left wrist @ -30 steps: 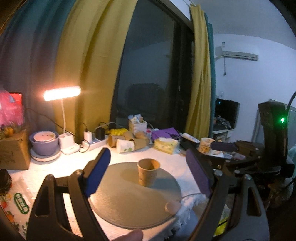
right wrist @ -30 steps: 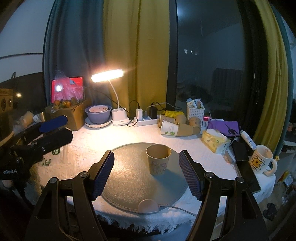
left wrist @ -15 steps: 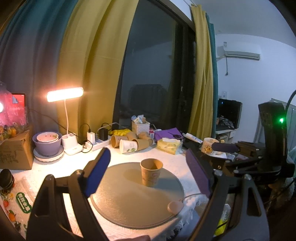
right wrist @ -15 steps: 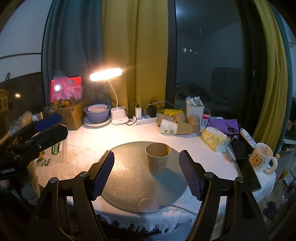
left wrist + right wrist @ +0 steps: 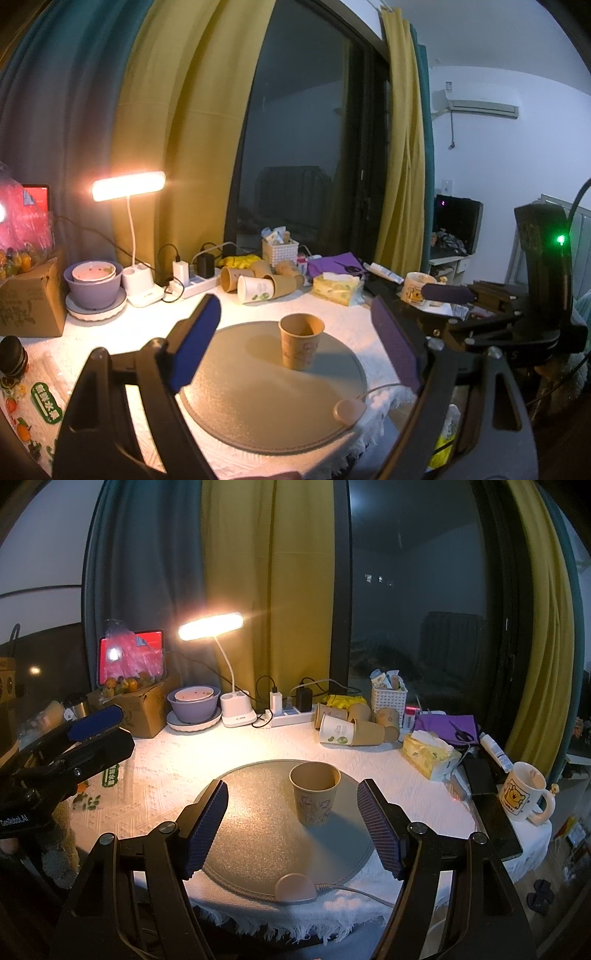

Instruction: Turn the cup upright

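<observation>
Clutter first, far left of the surface: brown cardboard box with small oranges on top, then lavender bowl on white plate, then lit white desk lamp with white power strip beside it.

My left claw: blue pads spread wide, nothing between them, hovering back from the round grey mat. It also shows at the left edge of the right wrist view, well apart from the cup.

Centre: brown paper cup with printed pattern stands upright on the grey mat, mouth up, interior visible, base flat on the mat. It looks empty. Pink half-round controller sits at the mat's near edge, with a white cord running off right.

My right claw: pads wide apart, holding nothing, cup framed between the two fingers but untouched, clear gap either side.

Step judgement: flip looks done, cup already upright and released. Next move, I'd say, is only to back both claws off without brushing the light cup, which would tip easily.

Right side: heap of spare paper cups lying on their sides, white mesh basket, yellow tissue pack, white mug with yellow bear print near the edge.
</observation>
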{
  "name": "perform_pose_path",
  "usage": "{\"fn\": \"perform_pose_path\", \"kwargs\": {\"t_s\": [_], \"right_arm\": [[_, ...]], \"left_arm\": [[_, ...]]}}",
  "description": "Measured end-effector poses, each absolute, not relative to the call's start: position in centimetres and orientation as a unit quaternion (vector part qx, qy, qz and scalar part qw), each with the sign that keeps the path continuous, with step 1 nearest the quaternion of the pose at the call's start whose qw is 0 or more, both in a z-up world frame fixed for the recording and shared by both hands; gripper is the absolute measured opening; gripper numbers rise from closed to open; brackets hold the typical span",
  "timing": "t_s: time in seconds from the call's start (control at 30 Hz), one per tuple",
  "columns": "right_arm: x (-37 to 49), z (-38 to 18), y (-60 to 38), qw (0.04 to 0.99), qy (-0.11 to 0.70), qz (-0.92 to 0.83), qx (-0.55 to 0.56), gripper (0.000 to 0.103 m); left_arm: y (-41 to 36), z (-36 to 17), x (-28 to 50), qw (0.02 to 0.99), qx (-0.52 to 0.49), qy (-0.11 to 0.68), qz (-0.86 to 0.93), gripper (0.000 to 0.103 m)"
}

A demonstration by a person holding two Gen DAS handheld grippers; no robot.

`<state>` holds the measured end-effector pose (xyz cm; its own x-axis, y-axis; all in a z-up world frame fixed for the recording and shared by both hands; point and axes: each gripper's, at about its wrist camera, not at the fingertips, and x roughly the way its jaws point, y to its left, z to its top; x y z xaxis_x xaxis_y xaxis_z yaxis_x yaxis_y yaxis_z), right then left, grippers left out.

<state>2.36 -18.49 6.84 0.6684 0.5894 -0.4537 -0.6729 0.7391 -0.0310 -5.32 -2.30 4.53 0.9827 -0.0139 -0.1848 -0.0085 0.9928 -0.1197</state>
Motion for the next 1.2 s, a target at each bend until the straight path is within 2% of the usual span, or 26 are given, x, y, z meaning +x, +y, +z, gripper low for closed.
{"fn": "perform_pose_path", "kwargs": {"t_s": [1.2], "right_arm": [[2.36, 6.56, -18.37, 0.908, 0.215, 0.347, -0.098, 0.075]], "left_arm": [[-2.28, 4.19, -5.72, 0.994, -0.061, 0.095, 0.002, 0.085]]}}
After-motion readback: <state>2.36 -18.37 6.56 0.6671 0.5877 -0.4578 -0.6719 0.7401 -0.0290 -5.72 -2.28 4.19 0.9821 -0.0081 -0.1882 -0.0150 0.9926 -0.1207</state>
